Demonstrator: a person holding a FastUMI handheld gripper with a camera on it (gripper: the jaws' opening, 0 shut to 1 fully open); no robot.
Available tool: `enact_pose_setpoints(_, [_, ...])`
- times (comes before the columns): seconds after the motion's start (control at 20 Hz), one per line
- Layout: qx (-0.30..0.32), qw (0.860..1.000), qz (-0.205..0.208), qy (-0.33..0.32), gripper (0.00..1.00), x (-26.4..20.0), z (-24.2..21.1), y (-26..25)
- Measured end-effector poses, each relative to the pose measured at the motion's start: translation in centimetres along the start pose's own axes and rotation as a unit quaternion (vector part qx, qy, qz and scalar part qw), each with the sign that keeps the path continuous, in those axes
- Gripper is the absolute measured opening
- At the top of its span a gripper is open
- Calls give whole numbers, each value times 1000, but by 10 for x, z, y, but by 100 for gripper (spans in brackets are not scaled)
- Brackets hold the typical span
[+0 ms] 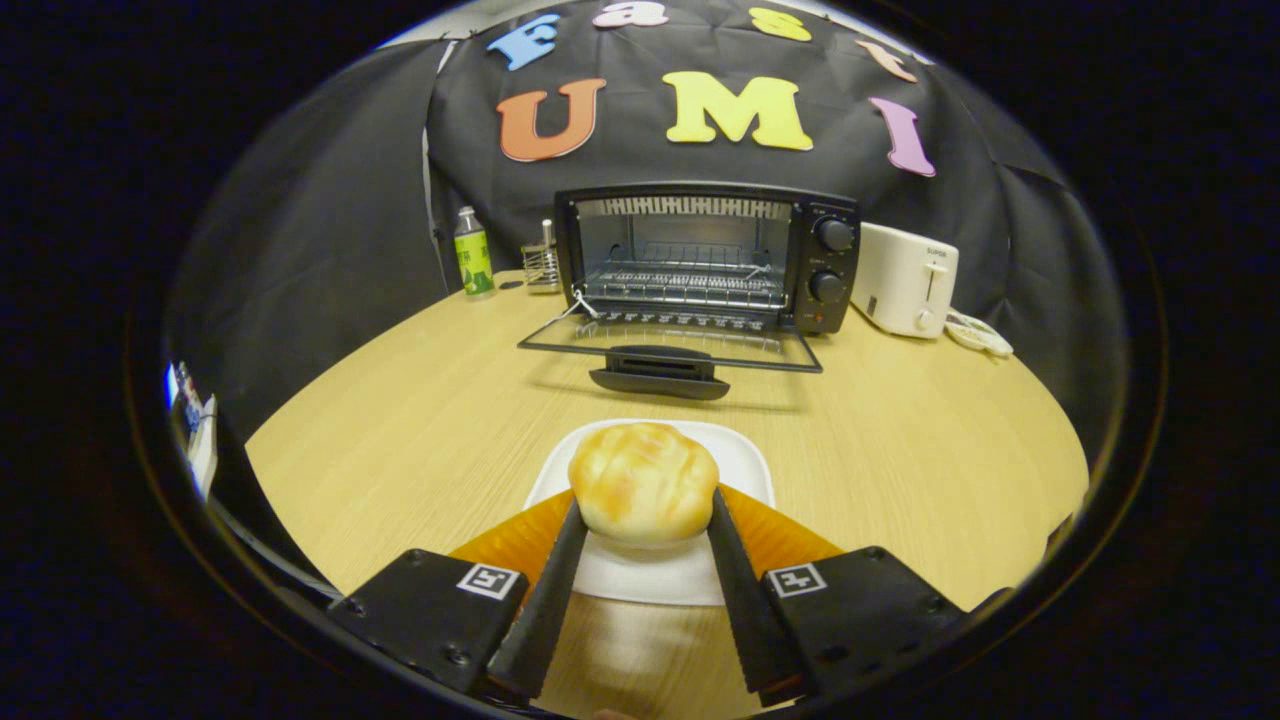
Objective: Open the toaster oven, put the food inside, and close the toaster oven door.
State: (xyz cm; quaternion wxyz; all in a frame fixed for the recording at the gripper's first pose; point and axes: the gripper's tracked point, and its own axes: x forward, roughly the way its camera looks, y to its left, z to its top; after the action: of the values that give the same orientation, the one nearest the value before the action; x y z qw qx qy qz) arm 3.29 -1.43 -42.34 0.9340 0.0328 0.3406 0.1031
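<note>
Between the fingers (643, 520), a golden bread roll (642, 481), pressed on both sides, over a white plate (745, 462) on the wooden worktop (420, 430). Beyond, black toaster oven (708, 256), glass door (668, 345) dropped flat, wire rack (685, 283) bare; white toaster (905, 279) just beside, green bottle (473, 252) left.

Illumination is moderate and comes from overhead, leaving the bench (420, 420) evenly lit with a soft shadow beneath the open toaster oven door (668, 345). Fisheye distortion bows the bench edge and dims the periphery. The centre is sharp; the bench between the tongs (642, 520) shows slight blur.
</note>
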Motion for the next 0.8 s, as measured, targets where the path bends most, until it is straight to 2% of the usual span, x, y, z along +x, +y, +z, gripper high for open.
enact_pose_setpoints(0.45, [79, 993, 36, -79, 66, -25, 88, -8])
enact_pose_setpoints(0.65, [132, 986, 49, -93, 65, -8, 130, -17])
enact_pose_setpoints(0.8, [171, 980, 62, -81, 64, 20, 154, -21])
